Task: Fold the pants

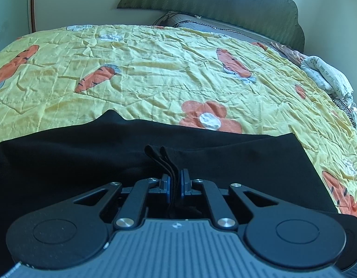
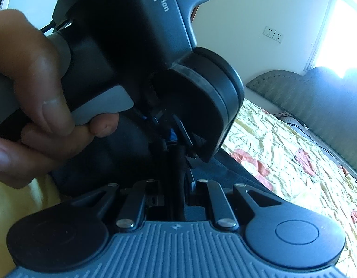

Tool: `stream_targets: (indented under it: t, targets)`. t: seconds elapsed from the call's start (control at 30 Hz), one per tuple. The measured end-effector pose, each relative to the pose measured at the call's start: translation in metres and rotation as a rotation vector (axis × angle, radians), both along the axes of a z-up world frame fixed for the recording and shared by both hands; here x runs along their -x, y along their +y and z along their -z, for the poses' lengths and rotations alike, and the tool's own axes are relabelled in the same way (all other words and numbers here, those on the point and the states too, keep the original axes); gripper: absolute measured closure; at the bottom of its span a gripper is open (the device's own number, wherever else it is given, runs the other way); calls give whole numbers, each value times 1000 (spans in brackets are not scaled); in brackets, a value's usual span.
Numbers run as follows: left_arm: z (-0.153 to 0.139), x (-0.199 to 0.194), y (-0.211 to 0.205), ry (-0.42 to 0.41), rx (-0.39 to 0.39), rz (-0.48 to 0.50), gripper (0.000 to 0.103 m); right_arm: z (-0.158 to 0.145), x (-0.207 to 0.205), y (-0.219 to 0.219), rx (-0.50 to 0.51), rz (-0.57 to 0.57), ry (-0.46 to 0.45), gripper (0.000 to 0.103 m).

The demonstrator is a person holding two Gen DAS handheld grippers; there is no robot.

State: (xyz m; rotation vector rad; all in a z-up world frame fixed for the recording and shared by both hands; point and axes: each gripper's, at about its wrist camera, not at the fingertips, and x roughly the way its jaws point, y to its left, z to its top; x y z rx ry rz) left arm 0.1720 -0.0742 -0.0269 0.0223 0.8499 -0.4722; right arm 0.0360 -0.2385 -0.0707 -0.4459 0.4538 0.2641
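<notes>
Black pants [image 1: 74,162] lie across the near part of the yellow bedspread [image 1: 155,69]. My left gripper [image 1: 175,180] is shut on a doubled edge of the pants, and two black fabric layers stick out past its blue pads. In the right wrist view a hand [image 2: 32,74] holds that left gripper [image 2: 172,139] just ahead of me, pointing down at the same fabric. My right gripper [image 2: 178,190] sits right below it, shut on a bunched strip of the pants [image 2: 178,162]. The two grippers almost touch.
The bedspread with carrot and flower prints covers the bed. A padded headboard [image 1: 213,4] and a pillow [image 1: 201,23] stand at the far end. Crumpled white cloth [image 1: 326,76] lies at the right edge. Wall sockets [image 2: 273,34] and a bright window [image 2: 340,34] are beyond.
</notes>
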Motion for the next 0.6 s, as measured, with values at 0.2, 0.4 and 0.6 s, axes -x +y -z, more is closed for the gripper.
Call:
stream_targets:
  t: [0.2, 0.4, 0.6]
  targets:
    - [1, -2, 3, 16, 12, -5, 95, -20, 23, 18, 1, 7, -3, 91]
    - [1, -2, 7, 11, -4, -13, 83, -25, 17, 20, -13, 16, 9, 91]
    - [-2, 0, 15, 3, -7, -23, 79, -23, 14, 25, -3, 25, 5, 91]
